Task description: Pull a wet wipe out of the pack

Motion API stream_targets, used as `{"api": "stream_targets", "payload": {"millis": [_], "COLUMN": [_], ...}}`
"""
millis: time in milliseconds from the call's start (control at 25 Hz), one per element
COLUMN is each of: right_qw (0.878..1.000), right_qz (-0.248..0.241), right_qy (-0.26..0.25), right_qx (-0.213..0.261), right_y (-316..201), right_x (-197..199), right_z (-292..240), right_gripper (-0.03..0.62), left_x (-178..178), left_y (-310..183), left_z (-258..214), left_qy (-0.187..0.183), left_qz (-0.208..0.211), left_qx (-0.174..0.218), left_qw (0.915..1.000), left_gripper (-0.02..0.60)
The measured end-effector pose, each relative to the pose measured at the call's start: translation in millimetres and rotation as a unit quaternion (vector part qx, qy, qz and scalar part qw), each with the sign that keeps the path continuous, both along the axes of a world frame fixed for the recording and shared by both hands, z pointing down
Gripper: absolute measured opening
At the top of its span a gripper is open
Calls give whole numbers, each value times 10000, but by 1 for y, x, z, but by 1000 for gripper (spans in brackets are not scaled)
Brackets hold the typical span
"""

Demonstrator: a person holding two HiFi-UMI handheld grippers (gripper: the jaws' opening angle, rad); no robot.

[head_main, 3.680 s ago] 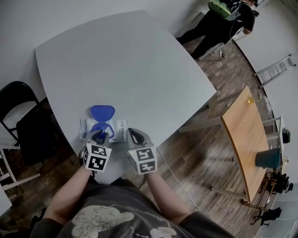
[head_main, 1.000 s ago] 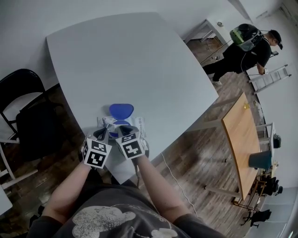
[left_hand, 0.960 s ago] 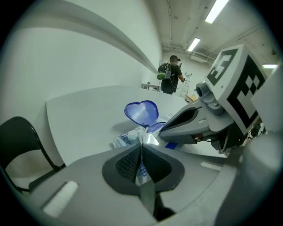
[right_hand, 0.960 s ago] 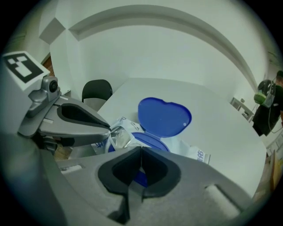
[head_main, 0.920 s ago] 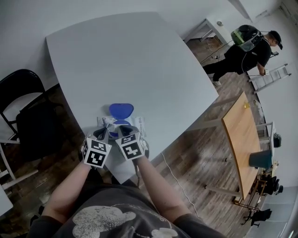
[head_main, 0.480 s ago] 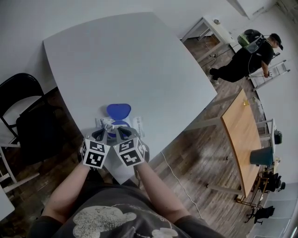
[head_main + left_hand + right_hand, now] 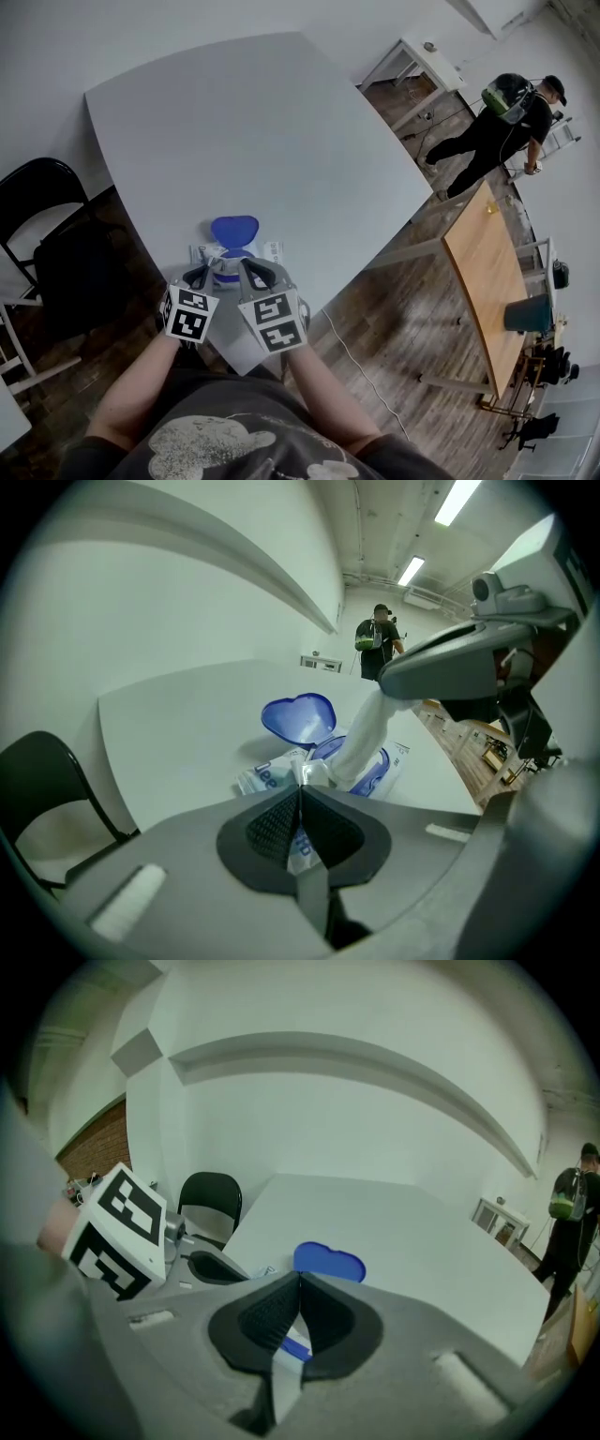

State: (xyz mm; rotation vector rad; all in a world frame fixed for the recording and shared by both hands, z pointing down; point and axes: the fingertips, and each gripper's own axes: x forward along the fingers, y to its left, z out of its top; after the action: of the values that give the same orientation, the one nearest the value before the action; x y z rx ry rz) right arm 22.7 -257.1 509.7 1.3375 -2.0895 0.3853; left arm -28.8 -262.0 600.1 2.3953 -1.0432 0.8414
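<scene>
A white table (image 7: pixel 262 131) fills most of a light-walled room with a wood floor. The pack (image 7: pixel 198 252) lies at the table's near edge, just in front of the person holding the grippers. Its blue lid (image 7: pixel 234 230) is flipped open towards the middle of the table.

From the head view both grippers cover most of the pack, so only its two ends show. The left gripper view shows more: the pack (image 7: pixel 262 778) with its print partly cut off, the lid (image 7: pixel 300 719) standing behind it, and the wet wipe (image 7: pixel 361 738) drawn up out of the opening as a taut white strip.

The left gripper (image 7: pixel 300 794) has its jaws pressed together on the pack's near edge. The right gripper (image 7: pixel 298 1283) is clamped on the wipe, which shows in its own view only as a pale sliver low between the pads. There the jaws hide the pack, and only the lid (image 7: pixel 328 1262) shows above them.

A black chair (image 7: pixel 37 211) stands to the left. Off to the right are a wooden table (image 7: pixel 487 281) and a person (image 7: pixel 497 122) standing farther back.
</scene>
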Motion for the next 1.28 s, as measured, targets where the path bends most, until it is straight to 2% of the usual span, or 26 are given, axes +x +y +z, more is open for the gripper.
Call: {"api": "stream_targets", "payload": {"millis": [280, 480, 800, 1040, 1160, 1280], "right_qw": [9980, 9961, 9911, 9890, 9884, 9891], "right_qz": [285, 649, 1166, 1340, 1336, 1163], "right_qy": [-267, -236, -176, -121, -165, -308], "right_qx": [496, 550, 610, 617, 700, 851], "right_y": [2, 9, 12, 24, 24, 29], "right_x": [26, 48, 66, 64, 65, 65], "right_z": [-50, -53, -54, -59, -59, -64], "right_gripper": [-5, -5, -5, -5, -5, -5], "left_x": [2, 0, 0, -8, -17, -31], "left_y": [-3, -4, 2, 13, 21, 28], "left_z": [3, 5, 4, -1, -13, -29], "left_qy": [-48, -15, 311, 572, 701, 811], "left_qz": [52, 167, 309, 423, 288, -140], "left_qx": [-28, -58, -148, -227, -239, -84], "left_qw": [10000, 9998, 9989, 9972, 9968, 9966], "left_gripper": [25, 26, 34, 89, 98, 98]}}
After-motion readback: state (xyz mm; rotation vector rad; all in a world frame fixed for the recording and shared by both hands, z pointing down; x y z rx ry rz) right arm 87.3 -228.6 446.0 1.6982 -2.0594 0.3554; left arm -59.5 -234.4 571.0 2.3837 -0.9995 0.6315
